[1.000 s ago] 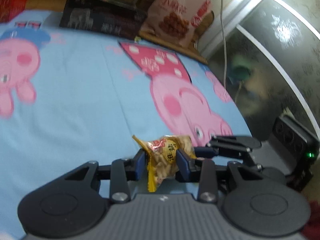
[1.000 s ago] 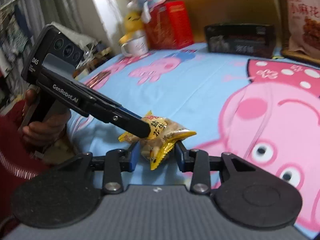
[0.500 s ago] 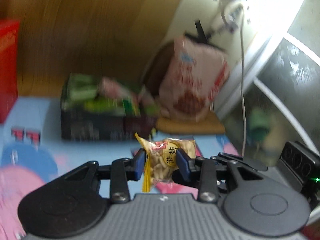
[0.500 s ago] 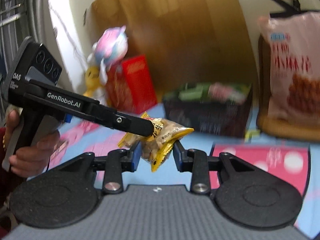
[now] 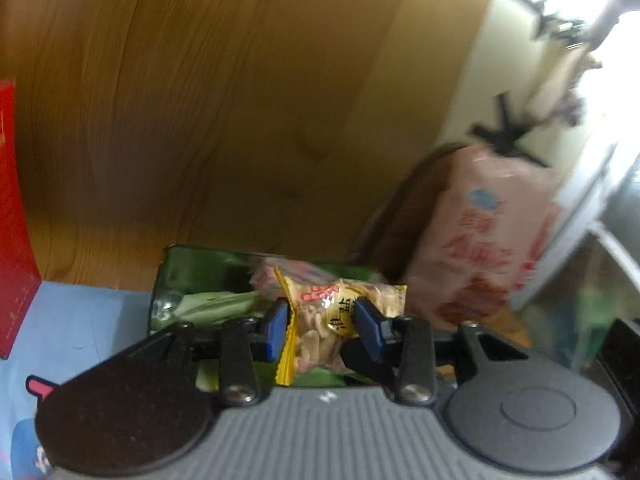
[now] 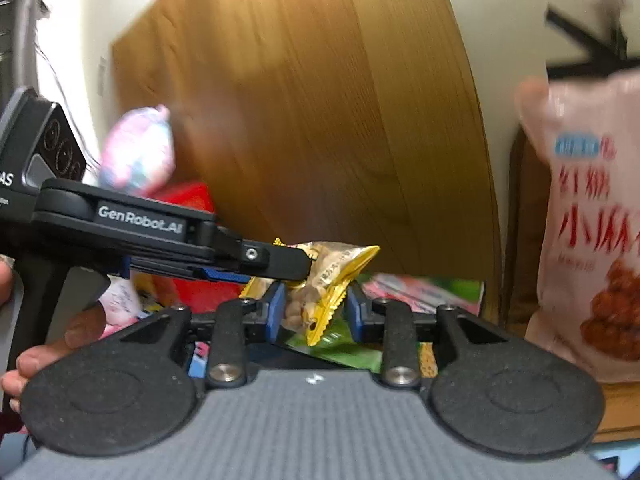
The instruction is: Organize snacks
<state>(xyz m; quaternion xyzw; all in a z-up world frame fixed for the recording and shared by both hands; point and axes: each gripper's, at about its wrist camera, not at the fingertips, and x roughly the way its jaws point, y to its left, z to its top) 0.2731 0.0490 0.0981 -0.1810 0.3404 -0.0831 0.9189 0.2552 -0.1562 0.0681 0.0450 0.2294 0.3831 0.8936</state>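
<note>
Now both grippers are up in the air with one small yellow-edged packet [image 5: 338, 322] between them. The left gripper [image 5: 320, 326] has its blue pads [image 5: 277, 330] pressed on either side of the packet, pinching it upright. From the right wrist view, the left gripper [image 6: 294, 262] reaches in from the left and bites the packet [image 6: 330, 280] near its top. The right gripper [image 6: 316, 312] has its own pads [image 6: 276, 314] on both flanks of the packet's lower half; the left pad looks to touch, but whether the right one does I cannot tell. A hand [image 6: 48, 344] wraps the left gripper's handle. Just behind and below the packet sits a dark box [image 5: 168, 292] with green and pink wrappers [image 6: 424, 288] inside. A big pink bag [image 6: 592, 220] stands to the right of the box, a red box [image 5: 12, 220] to the left, and a wooden board [image 5: 220, 120] fills the background. Everything is motion-blurred.
</note>
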